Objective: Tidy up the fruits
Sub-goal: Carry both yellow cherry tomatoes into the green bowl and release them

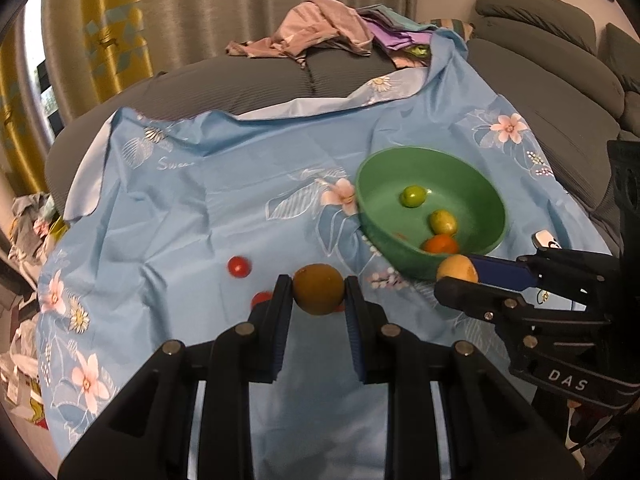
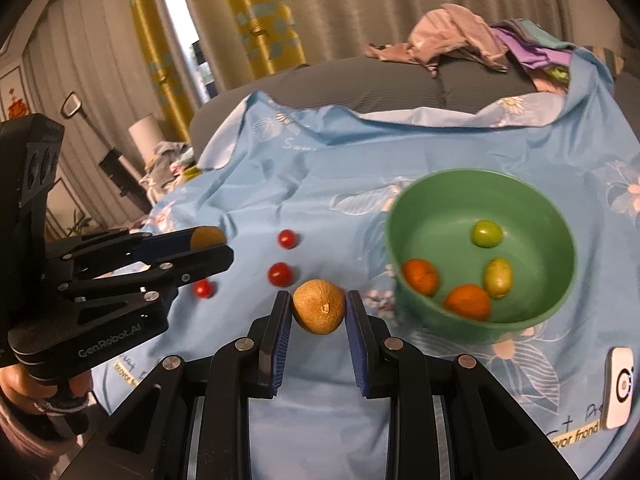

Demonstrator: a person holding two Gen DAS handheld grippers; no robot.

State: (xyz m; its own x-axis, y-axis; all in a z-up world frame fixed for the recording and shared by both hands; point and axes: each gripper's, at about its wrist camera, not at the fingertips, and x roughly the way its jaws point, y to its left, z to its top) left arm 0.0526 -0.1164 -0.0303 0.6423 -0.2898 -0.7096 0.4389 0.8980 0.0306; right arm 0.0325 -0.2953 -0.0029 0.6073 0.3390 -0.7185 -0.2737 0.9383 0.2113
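Observation:
My left gripper (image 1: 318,294) is shut on a brown kiwi (image 1: 318,288) and holds it above the blue flowered cloth (image 1: 224,208). My right gripper (image 2: 319,312) is shut on a second brown kiwi (image 2: 319,312), left of the green bowl (image 2: 524,322). The bowl holds two green fruits (image 2: 486,233) and two oranges (image 2: 467,301). Three small red tomatoes (image 2: 280,274) lie on the cloth left of the bowl. The right gripper (image 1: 460,274) with its kiwi shows in the left wrist view beside the bowl (image 1: 380,184); the left gripper (image 2: 210,246) shows in the right wrist view.
The cloth covers a grey sofa seat (image 1: 256,84). A pile of clothes (image 1: 320,28) lies at the back. A white device (image 2: 620,388) lies on the cloth right of the bowl. Curtains (image 1: 120,20) hang behind.

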